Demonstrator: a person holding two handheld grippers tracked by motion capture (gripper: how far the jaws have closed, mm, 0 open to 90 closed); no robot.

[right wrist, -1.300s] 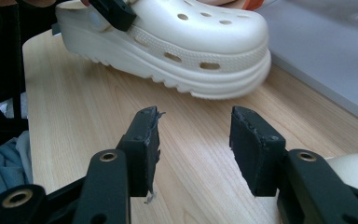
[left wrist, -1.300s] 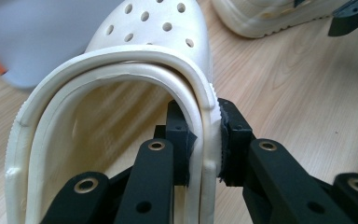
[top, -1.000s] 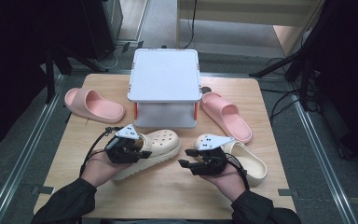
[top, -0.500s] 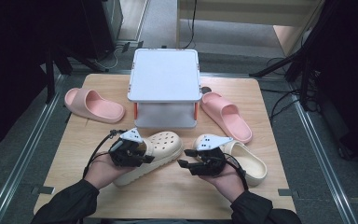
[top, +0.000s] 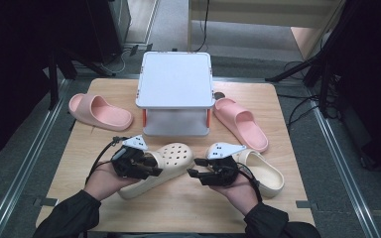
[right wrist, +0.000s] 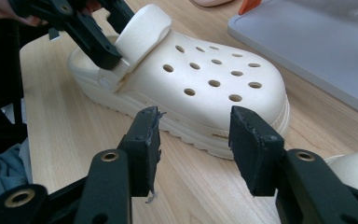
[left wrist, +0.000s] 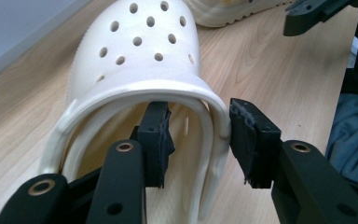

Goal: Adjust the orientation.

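Wooden table (top: 178,208): two cream clogs (top: 158,166) and two pink slides (top: 99,111) are counted around one white box (top: 175,82), its contents apparently hidden. Left gripper (top: 141,166), jaws just opening, straddles the near-left clog's rim unpressed; right gripper (top: 198,174) is held wide, empty.

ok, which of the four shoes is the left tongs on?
The cream clog with holes over its toe, at front centre. The left tongs straddle its heel rim, jaws just opened. The other cream clog and both pink slides lie apart.

Second cream clog (top: 263,171) partly hidden behind right hand, perforated clog's heel (left wrist: 135,186) cut off, tool contact perhaps unclear
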